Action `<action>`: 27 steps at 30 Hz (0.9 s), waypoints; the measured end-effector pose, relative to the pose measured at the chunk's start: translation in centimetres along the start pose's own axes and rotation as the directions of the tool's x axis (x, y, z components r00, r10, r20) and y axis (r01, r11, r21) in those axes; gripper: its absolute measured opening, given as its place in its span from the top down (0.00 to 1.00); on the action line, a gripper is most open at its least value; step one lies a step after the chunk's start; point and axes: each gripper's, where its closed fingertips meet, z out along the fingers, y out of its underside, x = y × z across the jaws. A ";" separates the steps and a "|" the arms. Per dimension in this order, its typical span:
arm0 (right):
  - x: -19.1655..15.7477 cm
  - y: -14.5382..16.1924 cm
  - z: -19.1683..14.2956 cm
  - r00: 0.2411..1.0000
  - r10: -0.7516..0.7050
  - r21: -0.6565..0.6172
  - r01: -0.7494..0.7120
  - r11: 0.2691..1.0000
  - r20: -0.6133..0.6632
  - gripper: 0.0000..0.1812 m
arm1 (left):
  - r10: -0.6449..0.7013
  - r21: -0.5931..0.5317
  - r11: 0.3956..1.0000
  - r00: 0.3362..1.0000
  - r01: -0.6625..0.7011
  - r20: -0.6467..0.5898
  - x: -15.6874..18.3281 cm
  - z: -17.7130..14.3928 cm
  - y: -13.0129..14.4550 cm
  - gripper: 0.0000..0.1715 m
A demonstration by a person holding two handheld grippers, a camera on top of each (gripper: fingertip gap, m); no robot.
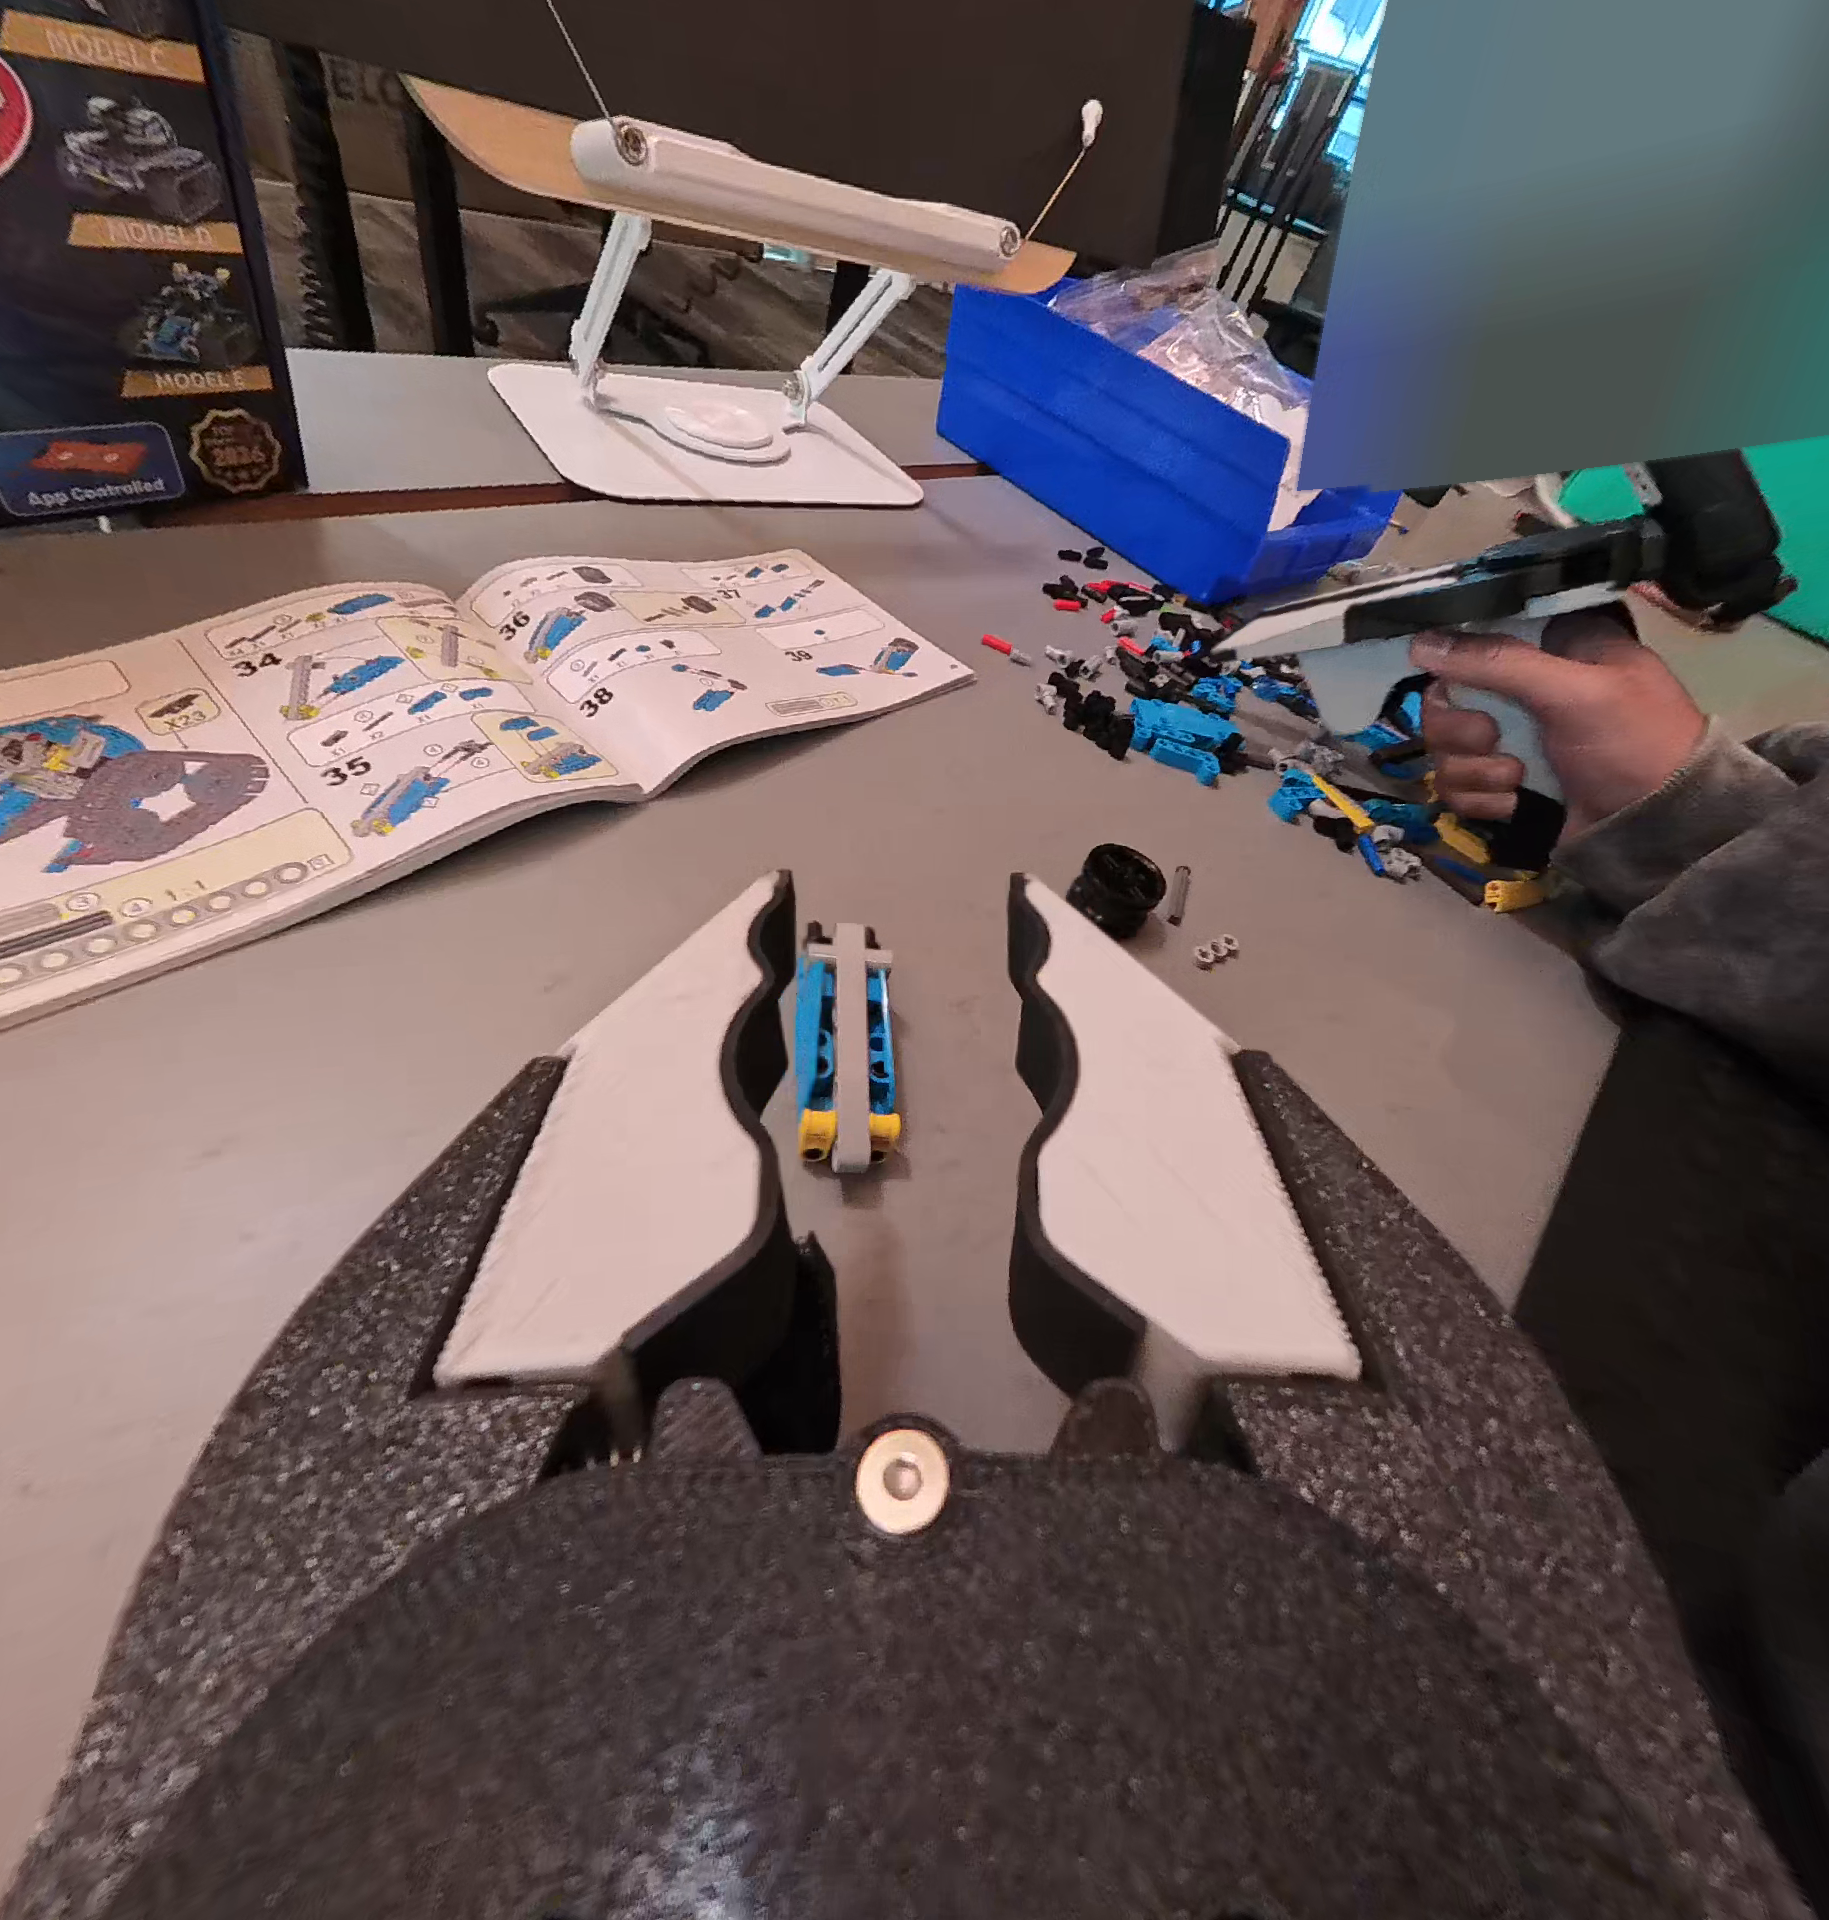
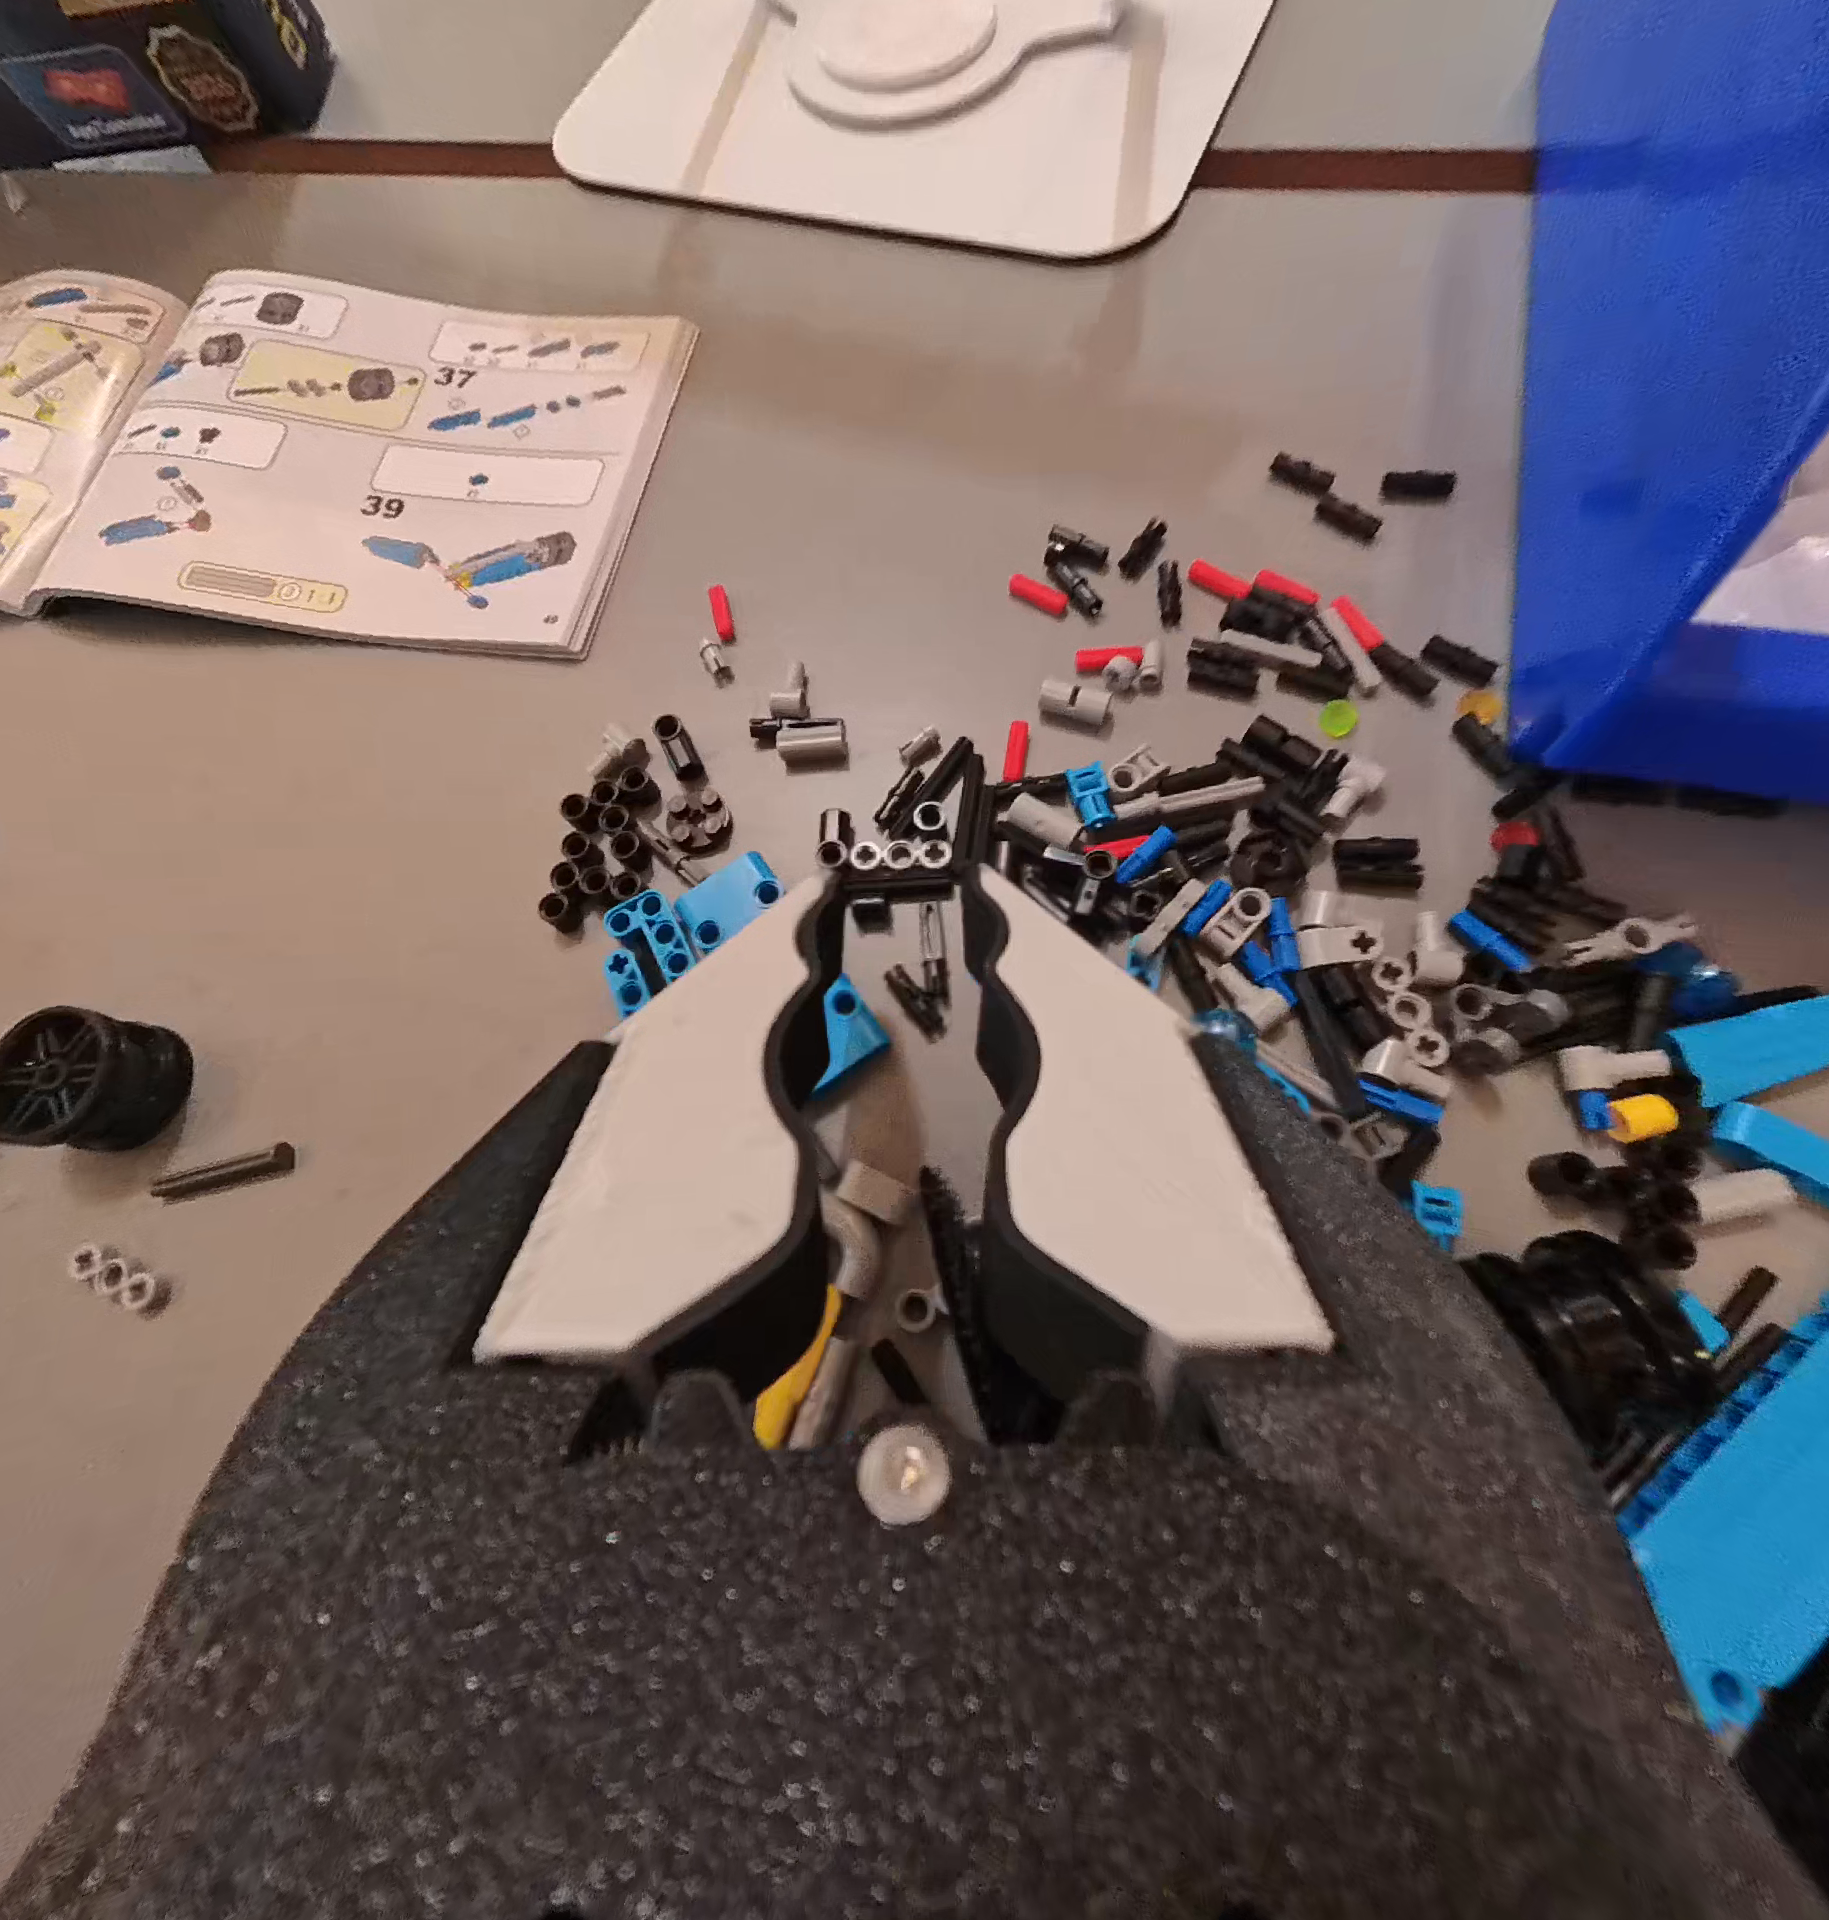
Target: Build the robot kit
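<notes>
L gripper (image 1: 899, 883) jaws wide, straddling 1 blue-grey assembly (image 1: 848, 1049); R gripper (image 2: 899, 883) jaws narrow, empty; 1 wheel (image 2: 84, 1075).

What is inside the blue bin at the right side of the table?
The blue bin holds crumpled clear plastic bags that rise above its rim. What the bags contain, and anything beneath them, is hidden by the bin wall and a blurred patch.

On the desk (image 1: 266, 1195), the booklet (image 1: 390, 727) lies left (open flat), the stand (image 1: 702, 436) behind it, the bin (image 1: 1128, 436) right, loose parts (image 2: 1253, 831) before the bin, a wheel (image 1: 1116, 888) nearer.
</notes>
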 end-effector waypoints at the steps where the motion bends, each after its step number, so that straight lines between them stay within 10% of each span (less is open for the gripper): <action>1: -0.3 0.0 0.1 1.000 -0.003 -0.011 0.003 1.000 0.008 0.87 | 0.013 -0.003 1.000 1.000 -0.013 0.011 -0.2 0.0 0.0 0.76; 27: 1.1 0.8 0.6 0.991 -0.134 -0.255 0.136 0.957 0.028 0.89 | 0.008 -0.042 0.999 1.000 -0.009 -0.026 -0.2 0.5 0.6 0.77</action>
